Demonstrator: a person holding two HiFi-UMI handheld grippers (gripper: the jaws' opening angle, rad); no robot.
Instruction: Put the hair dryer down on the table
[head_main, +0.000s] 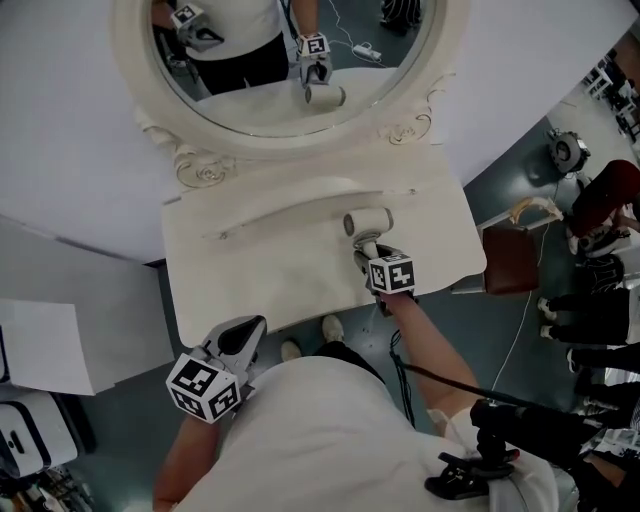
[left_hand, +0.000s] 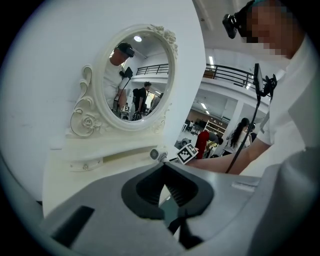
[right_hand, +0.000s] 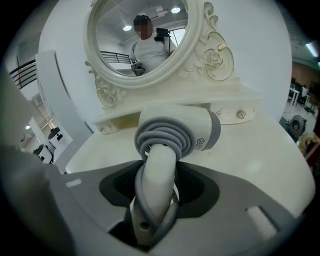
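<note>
A white hair dryer (head_main: 368, 222) with a grey band and a grey cord wound round its handle hangs over the right middle of the white dressing table (head_main: 250, 270). My right gripper (head_main: 366, 252) is shut on the handle (right_hand: 157, 185), and the barrel (right_hand: 175, 130) points across the tabletop. I cannot tell whether the dryer touches the surface. My left gripper (head_main: 240, 340) hovers off the table's front edge, close to the person's body, with its jaws together and nothing between them. In the left gripper view the dryer (left_hand: 156, 154) shows small beyond that gripper (left_hand: 164, 172).
An oval mirror (head_main: 280, 60) in an ornate white frame stands at the table's back, above a low raised shelf (head_main: 300, 200). A brown bag (head_main: 510, 258) sits off the table's right edge. A white box (head_main: 40, 345) lies to the left. People stand at the far right.
</note>
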